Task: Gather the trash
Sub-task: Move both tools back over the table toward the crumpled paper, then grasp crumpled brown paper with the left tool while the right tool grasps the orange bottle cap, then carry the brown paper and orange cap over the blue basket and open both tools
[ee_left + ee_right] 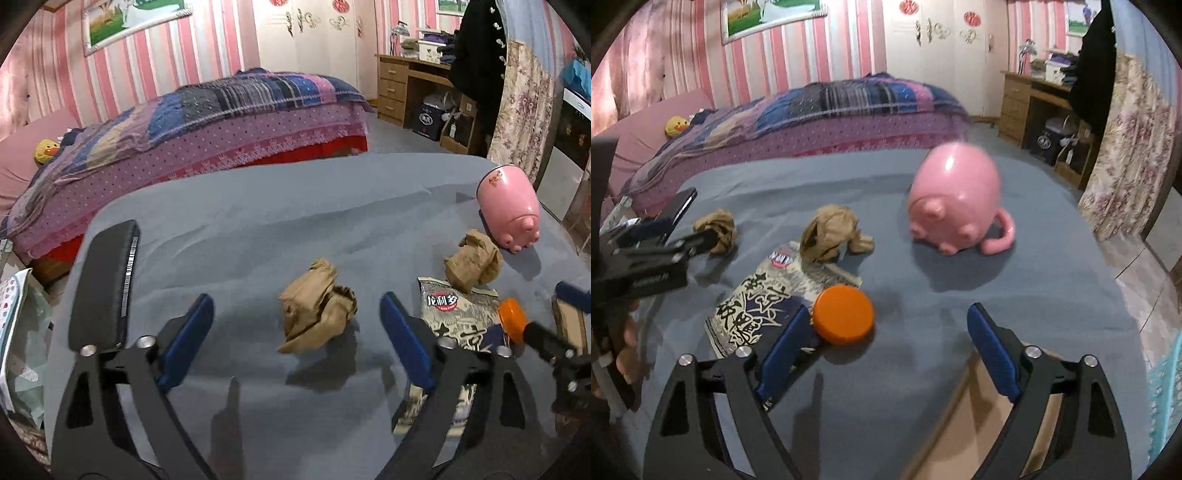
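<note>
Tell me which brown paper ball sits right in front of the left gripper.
The paper ball lying alone on the grey cloth, lined up between the open left gripper. The other ball rests against the printed wrapper, nearer the pink pig bin.

paper wad (317,306) left of wrapper (456,306); second wad (472,264) on wrapper's far edge; pig bin (508,206) behind

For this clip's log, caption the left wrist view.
Open left gripper frames a crumpled brown paper ball on the grey cloth-covered table.

Dim indoor light, soft shadows, fisheye-warped edges.
</note>
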### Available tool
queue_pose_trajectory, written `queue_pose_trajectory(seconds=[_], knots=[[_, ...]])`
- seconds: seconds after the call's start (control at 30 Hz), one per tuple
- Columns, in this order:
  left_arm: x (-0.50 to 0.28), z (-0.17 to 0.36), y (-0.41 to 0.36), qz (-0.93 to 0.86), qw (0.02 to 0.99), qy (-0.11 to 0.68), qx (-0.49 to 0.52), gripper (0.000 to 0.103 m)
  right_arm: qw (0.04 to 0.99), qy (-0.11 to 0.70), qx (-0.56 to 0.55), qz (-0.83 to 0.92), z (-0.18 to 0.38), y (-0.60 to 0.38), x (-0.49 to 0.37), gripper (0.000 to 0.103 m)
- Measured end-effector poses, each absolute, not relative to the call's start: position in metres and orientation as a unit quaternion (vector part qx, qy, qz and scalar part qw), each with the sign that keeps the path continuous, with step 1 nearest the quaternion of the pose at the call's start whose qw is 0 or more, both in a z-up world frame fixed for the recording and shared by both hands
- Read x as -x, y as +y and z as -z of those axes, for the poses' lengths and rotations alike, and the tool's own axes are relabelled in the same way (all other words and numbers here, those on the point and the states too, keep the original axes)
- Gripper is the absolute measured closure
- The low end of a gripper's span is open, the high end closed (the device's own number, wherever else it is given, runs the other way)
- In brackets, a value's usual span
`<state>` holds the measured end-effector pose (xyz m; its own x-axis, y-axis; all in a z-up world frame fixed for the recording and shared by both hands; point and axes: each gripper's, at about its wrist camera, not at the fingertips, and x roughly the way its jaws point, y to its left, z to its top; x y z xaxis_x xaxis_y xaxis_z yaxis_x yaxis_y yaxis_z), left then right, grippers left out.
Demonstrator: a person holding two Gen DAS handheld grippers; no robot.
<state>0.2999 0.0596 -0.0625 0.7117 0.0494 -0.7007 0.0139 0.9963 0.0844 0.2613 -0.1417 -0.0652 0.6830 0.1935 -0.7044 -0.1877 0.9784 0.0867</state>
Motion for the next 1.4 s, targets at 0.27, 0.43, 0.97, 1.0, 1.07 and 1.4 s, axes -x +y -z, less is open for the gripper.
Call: queue_pose_trajectory(seconds=[0.27, 0.43, 0.97, 1.0, 1.07, 1.4], knots=[[-0.293, 0.074, 0.065, 0.005, 0.917, 0.396, -0.048, 0.061, 0.904, 0.409, -0.014, -0.126, 0.078, -0.122, -0.269, 0.048], [-0.268, 0.055, 0.078, -0.011, 0.926, 0.375, -0.039, 0.061, 0.905, 0.4, -0.016, -0.143, 0.076, -0.119, -0.266, 0.063], [-0.229, 0.023, 0.031, 0.01, 0.938, 0.345, -0.036, 0.061, 0.944, 0.327, -0.001, -0.053, 0.021, -0.2, -0.199, 0.063], [-0.227, 0.02, 0.024, 0.016, 0.939, 0.342, -0.039, 0.061, 0.945, 0.324, 0.0, -0.047, 0.019, -0.207, -0.194, 0.063], [-0.223, 0.014, 0.005, 0.028, 0.941, 0.335, -0.047, 0.061, 0.949, 0.313, 0.0, -0.026, 0.01, -0.233, -0.179, 0.063], [-0.213, -0.009, -0.098, 0.102, 0.942, 0.315, -0.052, 0.061, 0.958, 0.278, -0.023, 0.069, -0.012, -0.333, -0.125, 0.063]])
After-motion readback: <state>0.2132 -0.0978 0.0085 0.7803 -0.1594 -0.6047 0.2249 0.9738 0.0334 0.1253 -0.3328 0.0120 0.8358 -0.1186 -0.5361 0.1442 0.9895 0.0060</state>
